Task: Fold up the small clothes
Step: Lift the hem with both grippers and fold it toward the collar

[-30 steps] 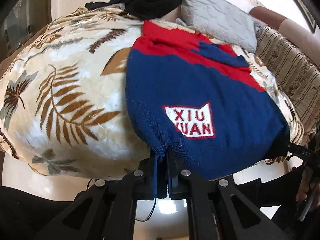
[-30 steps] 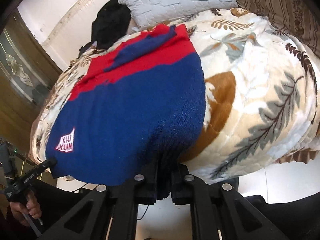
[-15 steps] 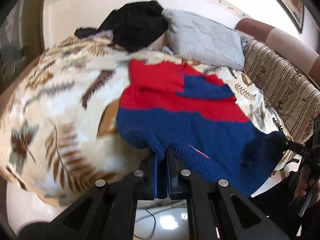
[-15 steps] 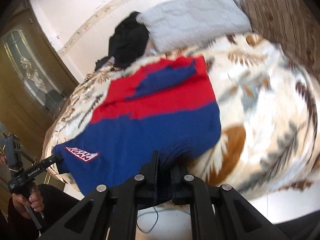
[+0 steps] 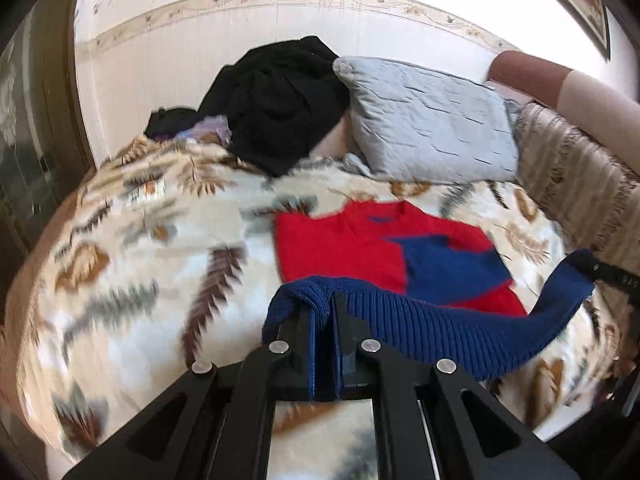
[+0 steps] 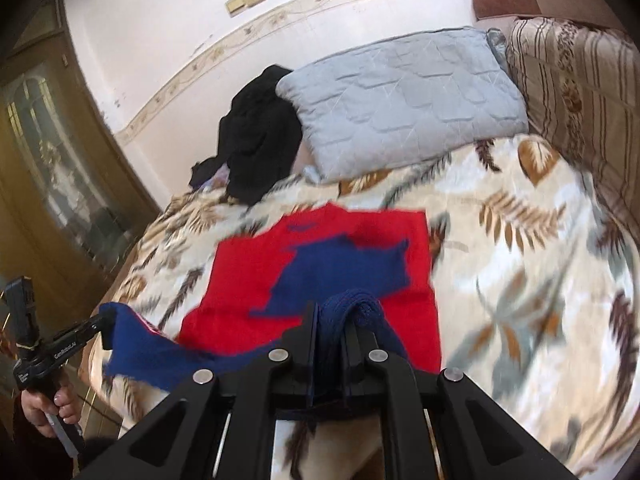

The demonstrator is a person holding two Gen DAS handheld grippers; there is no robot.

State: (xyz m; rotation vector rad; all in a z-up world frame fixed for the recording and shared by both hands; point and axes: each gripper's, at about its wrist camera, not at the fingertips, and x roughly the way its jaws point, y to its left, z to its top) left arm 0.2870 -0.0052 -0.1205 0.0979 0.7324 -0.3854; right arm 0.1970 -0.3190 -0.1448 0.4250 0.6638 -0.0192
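**Hem of knitted sweater held up by both tools**

The bed (image 5: pixel 120 272), covered by a cream plush blanket with brown and grey leaf prints (image 6: pixel 520 264), fills both views. At twelve o'clock a grey quilted pillow (image 5: pixel 424 120) leans by the wall, with a heap of black clothing (image 5: pixel 276 104) beside it at eleven o'clock. The red and navy knitted sweater (image 5: pixel 340 244) lies mid-bed, its red shoulders flat on the blanket and its navy ribbed hem (image 5: pixel 460 328) raised off it. The left tool (image 5: pixel 325 312) is pressed together, pinching one hem corner. The right tool (image 6: pixel 332 320) pinches the other corner likewise. At eight o'clock in the right view, a hand (image 6: pixel 48 404) grips the left tool's handle.
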